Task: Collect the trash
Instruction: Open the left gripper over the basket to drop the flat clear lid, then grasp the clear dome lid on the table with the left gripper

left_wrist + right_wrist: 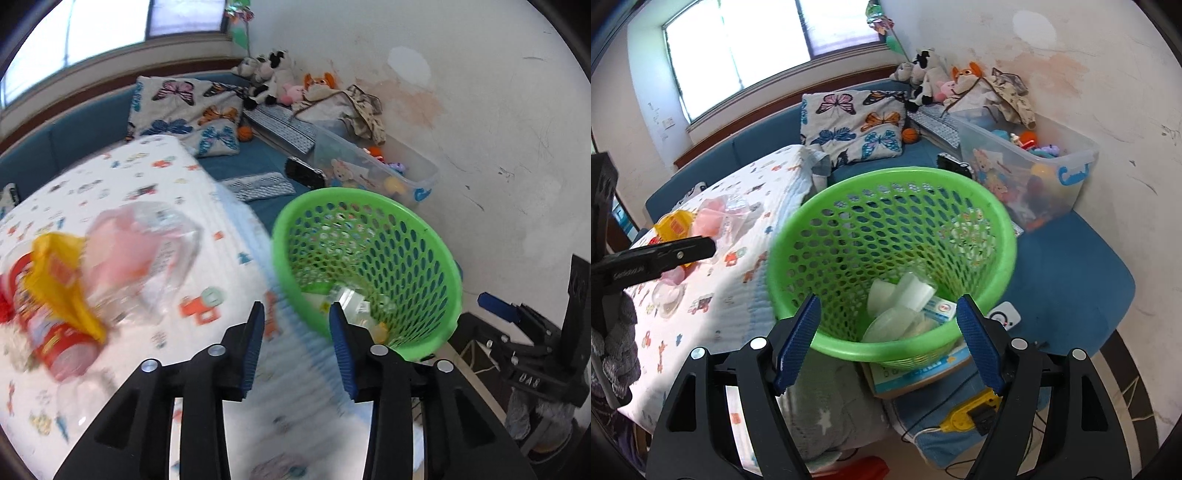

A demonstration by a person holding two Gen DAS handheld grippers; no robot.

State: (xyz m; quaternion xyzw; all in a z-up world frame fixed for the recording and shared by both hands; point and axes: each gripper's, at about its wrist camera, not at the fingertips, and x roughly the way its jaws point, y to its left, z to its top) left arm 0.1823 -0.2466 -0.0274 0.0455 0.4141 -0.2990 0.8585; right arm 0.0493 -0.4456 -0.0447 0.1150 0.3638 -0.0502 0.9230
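Closest thing in view is the left gripper (296, 325), jaws partly apart with nothing between them, hanging over the edge of the patterned quilt (155, 177) right by the green basket (436, 236). My guess is it's between pieces, since it's empty and the leftover trash is off to its side. That pile sits on the quilt: a yellow wrapper (62, 280), a red can (59, 343) and a clear plastic bag (147, 254) with pink stuff in it, all blurry. The right gripper (888, 314) is spread wide and empty too, parked at the basket's near rim, maybe to steady it. The basket leans toward the bed, handy for dropping things in, and already holds clear plastic cups (901, 295) and a small carton (938, 308).
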